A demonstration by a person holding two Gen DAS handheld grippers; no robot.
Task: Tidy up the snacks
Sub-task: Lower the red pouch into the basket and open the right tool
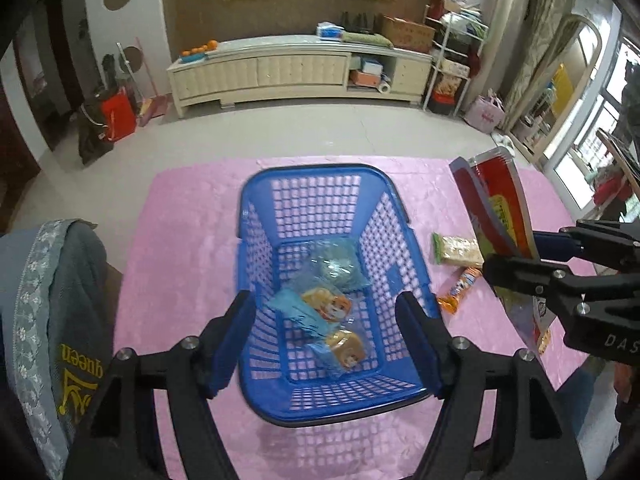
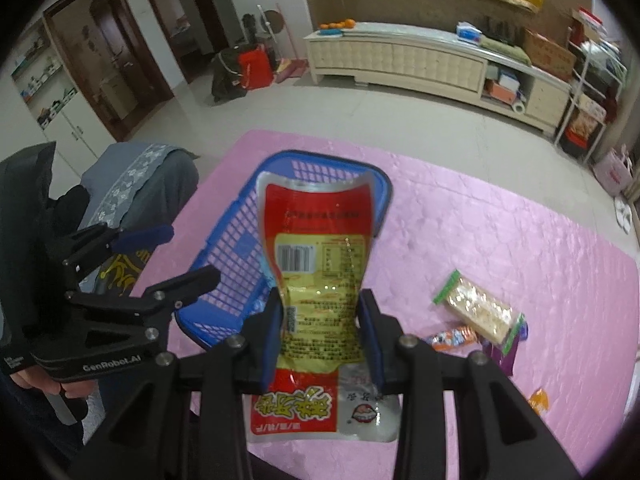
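Note:
A blue plastic basket [image 1: 256, 216] stands on the pink cloth, with several small blue-wrapped snack packets [image 1: 326, 304] on its floor. Above its near end my left gripper [image 1: 328, 336] hangs open with nothing between its pads. It also shows at the left of the right wrist view as the left gripper [image 2: 190, 254]. My right gripper [image 2: 322, 336] is shut on a red and yellow snack pouch [image 2: 320, 240], held upright above the cloth just right of the basket [image 2: 224, 264]. In the left wrist view the same pouch [image 1: 500, 208] sticks up from the right gripper [image 1: 520, 254].
On the pink cloth [image 2: 500, 240] right of the basket lie a clear cracker packet [image 2: 476, 308], an orange packet [image 2: 452, 338], a purple wrapper [image 2: 504, 356] and an orange corner [image 2: 538, 400]. A chair draped in grey fabric [image 1: 52, 300] stands at the left.

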